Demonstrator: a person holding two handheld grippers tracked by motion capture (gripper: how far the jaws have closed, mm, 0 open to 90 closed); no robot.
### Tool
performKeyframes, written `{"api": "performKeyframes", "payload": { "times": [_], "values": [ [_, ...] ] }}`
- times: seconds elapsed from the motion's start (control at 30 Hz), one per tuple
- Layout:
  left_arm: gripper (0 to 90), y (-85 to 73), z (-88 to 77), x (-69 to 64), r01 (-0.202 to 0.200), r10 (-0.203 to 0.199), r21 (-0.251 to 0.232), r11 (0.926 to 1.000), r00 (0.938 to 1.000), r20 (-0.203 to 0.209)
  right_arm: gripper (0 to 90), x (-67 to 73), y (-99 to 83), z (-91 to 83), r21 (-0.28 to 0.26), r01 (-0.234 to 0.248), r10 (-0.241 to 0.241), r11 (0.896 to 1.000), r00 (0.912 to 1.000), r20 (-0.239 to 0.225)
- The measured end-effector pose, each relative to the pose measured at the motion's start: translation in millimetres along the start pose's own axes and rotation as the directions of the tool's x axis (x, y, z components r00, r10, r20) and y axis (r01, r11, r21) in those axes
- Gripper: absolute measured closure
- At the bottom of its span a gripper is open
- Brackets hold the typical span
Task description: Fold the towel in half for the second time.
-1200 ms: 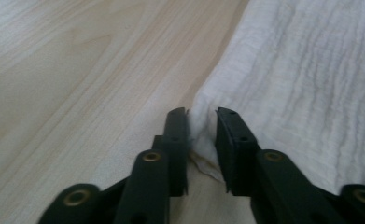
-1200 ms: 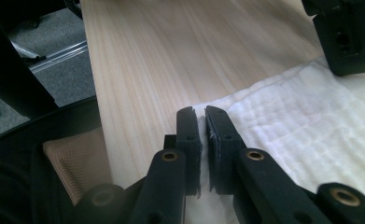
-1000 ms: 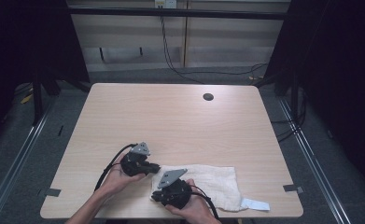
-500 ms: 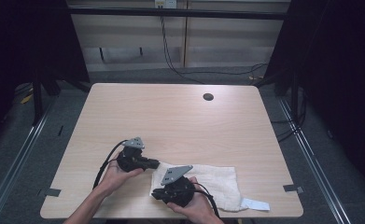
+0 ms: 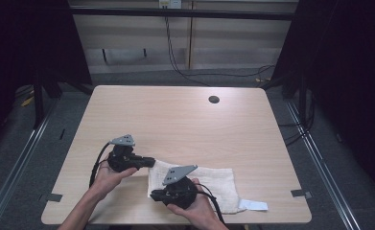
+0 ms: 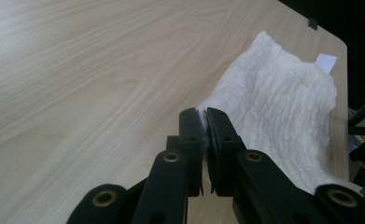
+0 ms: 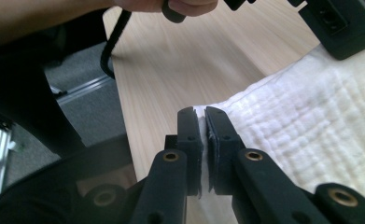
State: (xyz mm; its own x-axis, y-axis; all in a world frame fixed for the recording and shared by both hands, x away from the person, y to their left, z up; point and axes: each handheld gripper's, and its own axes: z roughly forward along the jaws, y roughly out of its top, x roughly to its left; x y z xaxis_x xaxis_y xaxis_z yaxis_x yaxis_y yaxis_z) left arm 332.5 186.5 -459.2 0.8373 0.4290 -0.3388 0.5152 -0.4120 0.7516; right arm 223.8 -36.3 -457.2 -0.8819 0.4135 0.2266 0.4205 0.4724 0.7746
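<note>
both grippers clamped on the towel's (image 5: 199, 184) left edge: left gripper (image 6: 204, 122) on the far corner, right gripper (image 7: 201, 120) on the near. towel at table's (image 5: 185, 124) 5 o'clock. lift both evenly, keep the edge taut.

Left gripper (image 5: 149, 162): held in the left hand (image 5: 109, 176), body roughly level, jaws pointing toward the person's right, closed to a narrow slit with white fabric pinched between the pads. Right gripper (image 5: 152, 195): held in the right hand (image 5: 194, 211), low, nearer the person, jaws pointing toward the person's left, likewise clamped on white fabric. Both forearms enter from the bottom edge.
</note>
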Motion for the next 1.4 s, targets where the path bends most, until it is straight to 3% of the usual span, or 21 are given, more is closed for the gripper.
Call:
{"api": "performKeyframes", "payload": {
  "times": [0.27,0.43,0.57,0.63,0.8,0.97,1.4],
  "values": [
    [85.6,-3.9,-20.7,10.7,0.008,-0.009,-0.027,0.9996,0.9996,-0.025,85.3,3.4,20.3,17.7,-0.011,0.014,-0.014,1.0,0.9996,-0.022],
    [85.6,-5.8,-33.0,17.4,0.049,-0.052,-0.057,0.9972,0.997,-0.057,85.4,4.7,35.3,25.4,-0.03,0.018,-0.019,0.999,0.9994,-0.03],
    [85.6,-3.7,-43.4,19.9,0.04,-0.045,-0.063,0.9972,0.9959,-0.079,85.4,7.5,45.9,31.6,-0.042,0.041,-0.042,0.998,0.9988,-0.024],
    [85.6,-2.7,-49.7,20.3,0.041,-0.048,-0.079,0.996,0.9953,-0.084,85.4,10.0,50.3,35.2,-0.053,0.029,-0.03,0.998,0.9993,-0.022],
    [85.8,-1.6,-58.1,20.5,0.031,-0.039,-0.07,0.9971,0.9926,-0.115,85.4,16.5,59.5,39.4,-0.077,0.049,-0.049,0.996,0.9988,-0.006],
    [85.8,6.6,-51.1,11.3,0.006,-0.013,-0.074,0.9972,0.9956,-0.093,85.4,18.8,57.2,33.0,-0.076,0.061,-0.06,0.995,0.9982,0.005],
    [85.8,42.1,-7.1,-11.6,-0.056,0.055,-0.023,0.9981,0.9968,-0.057,85.4,9.2,39.2,-18.3,-0.11,0.049,-0.041,0.993,0.9964,0.074]
  ]
}}
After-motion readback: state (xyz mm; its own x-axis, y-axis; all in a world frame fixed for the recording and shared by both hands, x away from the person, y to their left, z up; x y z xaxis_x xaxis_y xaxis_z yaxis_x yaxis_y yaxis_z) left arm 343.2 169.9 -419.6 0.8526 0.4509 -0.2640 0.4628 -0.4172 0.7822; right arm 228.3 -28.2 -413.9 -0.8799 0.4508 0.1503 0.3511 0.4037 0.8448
